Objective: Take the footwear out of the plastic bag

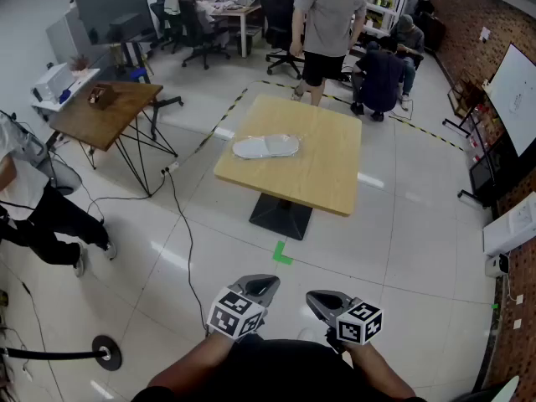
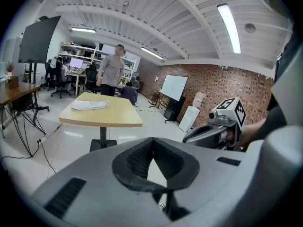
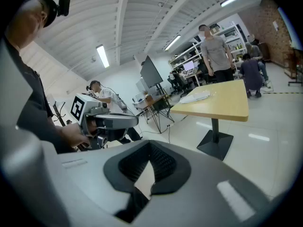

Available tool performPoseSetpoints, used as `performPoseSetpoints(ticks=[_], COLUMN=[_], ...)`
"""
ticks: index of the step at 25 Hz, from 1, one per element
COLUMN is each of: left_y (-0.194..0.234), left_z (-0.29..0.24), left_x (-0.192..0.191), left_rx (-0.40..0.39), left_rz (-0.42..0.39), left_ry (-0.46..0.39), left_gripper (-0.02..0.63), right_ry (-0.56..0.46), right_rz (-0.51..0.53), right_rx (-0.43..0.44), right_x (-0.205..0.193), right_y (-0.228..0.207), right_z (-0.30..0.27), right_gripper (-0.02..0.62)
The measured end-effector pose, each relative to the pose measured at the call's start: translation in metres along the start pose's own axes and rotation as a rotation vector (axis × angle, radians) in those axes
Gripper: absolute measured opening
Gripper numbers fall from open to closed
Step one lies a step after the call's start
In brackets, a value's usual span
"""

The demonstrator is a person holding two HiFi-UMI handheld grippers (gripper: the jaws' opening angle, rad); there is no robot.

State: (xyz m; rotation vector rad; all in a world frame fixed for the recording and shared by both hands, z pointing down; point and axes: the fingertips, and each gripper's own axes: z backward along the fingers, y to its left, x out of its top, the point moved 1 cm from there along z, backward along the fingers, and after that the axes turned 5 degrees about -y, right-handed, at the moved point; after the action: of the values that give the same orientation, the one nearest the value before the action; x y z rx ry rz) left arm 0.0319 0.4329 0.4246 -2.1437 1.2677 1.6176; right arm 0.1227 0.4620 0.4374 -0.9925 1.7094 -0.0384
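A clear plastic bag with a white piece of footwear inside [image 1: 265, 146] lies flat on the left part of a square wooden table [image 1: 322, 178], well ahead of me across the floor. The bag [image 2: 89, 105] also shows far off in the left gripper view, and the bag [image 3: 195, 97] in the right gripper view. My left gripper [image 1: 266, 285] and right gripper [image 1: 316, 298] are held close to my body, side by side, far short of the table. Both are shut with nothing between the jaws: left gripper [image 2: 152, 142], right gripper [image 3: 150, 145].
A person [image 1: 328, 23] stands just beyond the table, and others crouch [image 1: 381, 74] at the back right. A second wooden table [image 1: 109, 111] and a seated person [image 1: 33, 208] are at the left. A cable [image 1: 180, 216], green tape [image 1: 282, 254] and a stanchion base [image 1: 106, 352] lie on the floor.
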Motion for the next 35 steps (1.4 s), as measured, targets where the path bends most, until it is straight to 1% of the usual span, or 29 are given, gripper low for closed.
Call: performPoseSetpoints(ticks=[6, 11, 14, 17, 21, 25, 29, 32, 35], left_y=[0.046, 0.074, 0.094, 0.104, 0.113, 0.132, 0.153, 0.172, 0.185], left_z=[0.029, 0.056, 0.059, 0.048, 0.023, -0.006, -0.038, -0.062, -0.094], left_x=[0.004, -0.007, -0.01, -0.008, 0.003, 0.023, 0.054, 0.08, 0.111], left_rx=[0.005, -0.027, -0.038, -0.051, -0.092, -0.084, -0.046, 0.012, 0.055], left_rz=[-0.009, -0.029, -0.018, 0.009, -0.002, 0.004, -0.009, -0.023, 0.0], left_ry=[-0.007, 0.027, 0.041, 0.043, 0.048, 0.045, 0.053, 0.051, 0.022], left_gripper=[0.008, 0.008, 0.006, 0.006, 0.008, 0.008, 0.008, 0.008, 0.008], right_ry=[0.004, -0.004, -0.003, 0.002, -0.018, -0.043, -0.062, -0.064, -0.069], right_rz=[0.011, 0.009, 0.026, 0.013, -0.005, -0.011, -0.029, -0.024, 0.005], right_rx=[-0.025, -0.061, -0.082, -0.101, -0.123, -0.123, -0.091, -0.04, 0.021], right_x=[0.008, 0.01, 0.015, 0.018, 0.029, 0.052, 0.086, 0.115, 0.149], right_y=[0.011, 0.026, 0.03, 0.024, 0.003, -0.028, -0.071, -0.101, -0.128], right_z=[-0.042, -0.073, -0.085, -0.088, -0.096, -0.104, -0.117, -0.128, -0.134], right_gripper=[0.002, 0.002, 0.002, 0.002, 0.002, 0.002, 0.002, 0.002, 0.002])
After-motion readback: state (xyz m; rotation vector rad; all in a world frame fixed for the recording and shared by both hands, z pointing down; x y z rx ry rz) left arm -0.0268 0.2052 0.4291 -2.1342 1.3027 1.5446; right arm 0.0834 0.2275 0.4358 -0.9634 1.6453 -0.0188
